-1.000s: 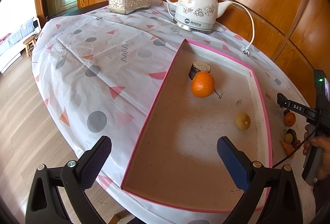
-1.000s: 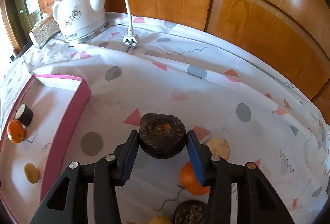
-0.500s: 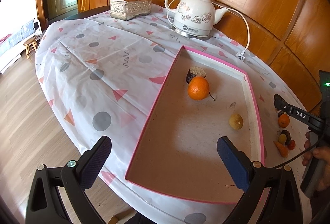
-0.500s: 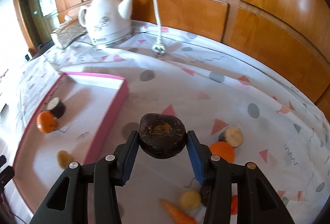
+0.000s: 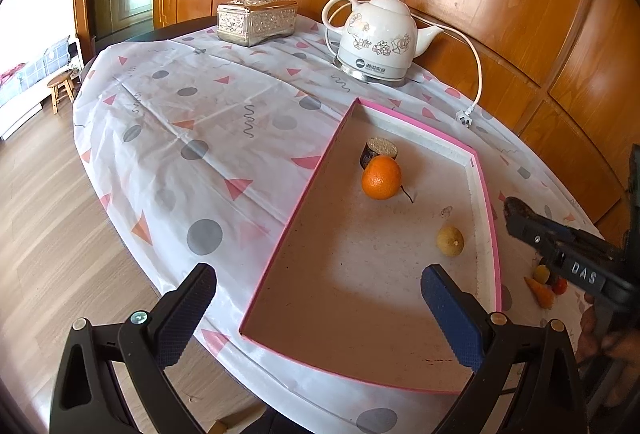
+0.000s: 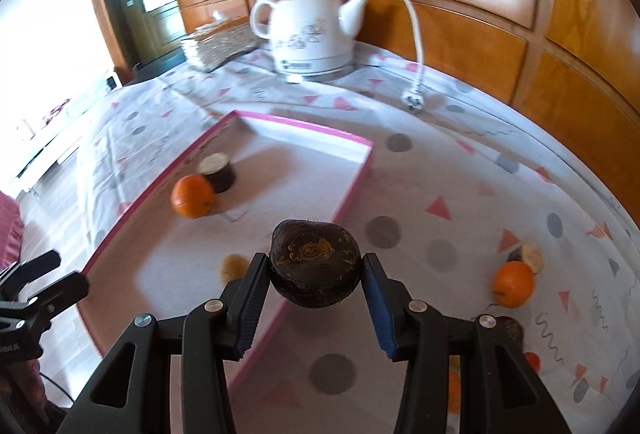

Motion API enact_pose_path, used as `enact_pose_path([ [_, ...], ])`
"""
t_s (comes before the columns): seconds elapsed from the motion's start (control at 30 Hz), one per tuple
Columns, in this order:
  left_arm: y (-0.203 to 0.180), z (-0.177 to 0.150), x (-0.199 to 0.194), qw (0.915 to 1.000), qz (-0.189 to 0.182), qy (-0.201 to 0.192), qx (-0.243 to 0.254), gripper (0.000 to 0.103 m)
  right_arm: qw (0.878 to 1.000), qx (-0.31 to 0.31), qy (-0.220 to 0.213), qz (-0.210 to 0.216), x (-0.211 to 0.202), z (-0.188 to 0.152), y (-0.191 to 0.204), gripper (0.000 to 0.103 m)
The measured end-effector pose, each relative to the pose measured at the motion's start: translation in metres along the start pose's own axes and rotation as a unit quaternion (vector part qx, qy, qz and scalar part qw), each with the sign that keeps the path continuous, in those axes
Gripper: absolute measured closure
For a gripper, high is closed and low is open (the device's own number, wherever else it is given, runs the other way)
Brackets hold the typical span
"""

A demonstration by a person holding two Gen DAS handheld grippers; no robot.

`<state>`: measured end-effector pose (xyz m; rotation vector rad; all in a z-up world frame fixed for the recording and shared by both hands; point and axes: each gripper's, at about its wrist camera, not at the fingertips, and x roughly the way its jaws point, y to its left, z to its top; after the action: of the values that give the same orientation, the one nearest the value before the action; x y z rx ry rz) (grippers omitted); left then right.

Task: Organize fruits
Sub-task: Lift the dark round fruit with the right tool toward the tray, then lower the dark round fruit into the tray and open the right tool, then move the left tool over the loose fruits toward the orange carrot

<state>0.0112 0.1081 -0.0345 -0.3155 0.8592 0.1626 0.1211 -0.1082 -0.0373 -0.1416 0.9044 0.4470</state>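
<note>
- right tongs [image 6: 316, 276] are clamped on a dark brown round fruit [image 6: 314, 266], held up in the air right about over the tray's [image 6: 352, 194] pink edge
- left tongs [image 5: 320, 310] are wide apart with nothing in them, hanging over the tray's near end
- in the tray: an orange [image 5: 381, 177] touching a dark cut chunk [image 5: 378, 151], plus a small yellowish fruit [image 5: 450, 241] on its own
- still out on the counter [image 6: 460, 170]: another orange [image 6: 512, 283] just beside a cut piece [image 6: 527, 256], a few more small bits near the bottom edge
- kettle [image 6: 310, 30] and tissue box [image 5: 257, 17] sit at the back
</note>
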Motion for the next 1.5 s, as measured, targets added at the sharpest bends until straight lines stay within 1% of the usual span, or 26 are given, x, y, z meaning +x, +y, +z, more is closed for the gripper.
enact_pose_path([
  [0.1,0.001,0.0,-0.001,1.0,0.001,-0.002,-0.002,0.0,1.0,-0.009,0.003,0.012,0.002,-0.002,0.01,0.055],
  [0.33,0.005,0.001,-0.002,1.0,0.003,-0.003,-0.009,0.0,0.999,-0.022,0.029,0.038,0.015,-0.006,0.03,0.055],
  [0.53,0.006,0.001,-0.002,0.9999,0.002,-0.003,-0.01,0.0,0.998,-0.02,0.047,0.042,0.026,-0.008,0.039,0.054],
  [0.6,0.006,0.0,-0.002,0.9999,0.003,-0.003,-0.011,0.0,0.998,-0.018,0.045,0.039,0.026,-0.009,0.041,0.053],
  [0.63,0.006,0.0,-0.002,0.9999,0.003,-0.003,-0.011,0.0,0.998,-0.015,0.042,0.039,0.025,-0.009,0.04,0.05],
  [0.73,0.006,0.0,-0.002,0.9999,0.003,-0.004,-0.01,0.0,0.999,-0.002,0.034,0.041,0.02,-0.01,0.037,0.046],
  [0.87,0.006,0.0,-0.003,0.9999,0.002,-0.004,-0.011,0.0,0.999,0.017,0.019,0.036,0.008,-0.014,0.031,0.046],
  [0.97,0.006,0.0,-0.003,0.9999,0.002,-0.005,-0.011,0.0,0.999,0.031,0.007,0.02,-0.003,-0.022,0.025,0.046],
  [1.13,0.005,0.001,-0.003,0.9999,0.002,-0.005,-0.011,0.0,0.999,0.036,-0.01,-0.034,-0.02,-0.042,0.013,0.046],
  [1.2,0.004,0.001,-0.004,0.9999,0.001,-0.005,-0.009,0.0,0.998,0.045,-0.013,-0.045,-0.024,-0.05,0.006,0.046],
  [1.5,-0.003,0.001,-0.005,1.0,-0.007,-0.005,-0.002,0.0,0.988,0.094,-0.024,-0.119,-0.052,-0.089,-0.032,0.046],
])
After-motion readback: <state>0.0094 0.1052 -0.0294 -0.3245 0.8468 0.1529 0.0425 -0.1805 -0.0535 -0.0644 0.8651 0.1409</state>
